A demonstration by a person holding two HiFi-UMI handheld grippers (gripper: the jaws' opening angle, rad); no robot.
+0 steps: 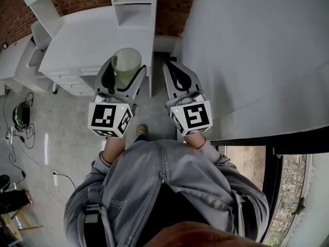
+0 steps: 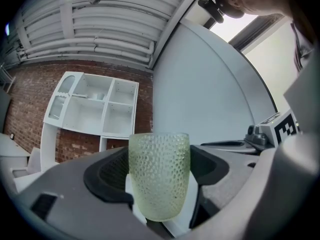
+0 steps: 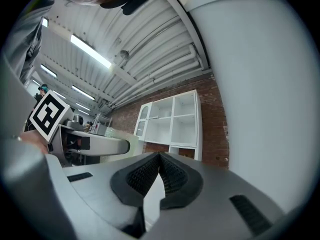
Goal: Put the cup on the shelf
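A pale green dimpled glass cup (image 1: 126, 62) stands upright between the jaws of my left gripper (image 1: 125, 75), which is shut on it; the black pads press its sides. In the left gripper view the cup (image 2: 159, 176) fills the middle of the left gripper (image 2: 160, 189). My right gripper (image 1: 173, 68) hangs beside it, shut, with nothing in it. In the right gripper view its ribbed pads (image 3: 172, 176) meet at the tips of the right gripper (image 3: 160, 170). The white open shelf (image 1: 133, 6) stands ahead against a brick wall, with bare compartments (image 2: 95, 109); it also shows further off (image 3: 172, 121).
A white counter with drawers (image 1: 87, 40) lies ahead on the left, below the shelf. A large white panel (image 1: 257, 50) rises close on the right. Cables and a green object (image 1: 20, 116) lie on the grey floor at the left. The person's shoe (image 1: 141, 130) shows below the grippers.
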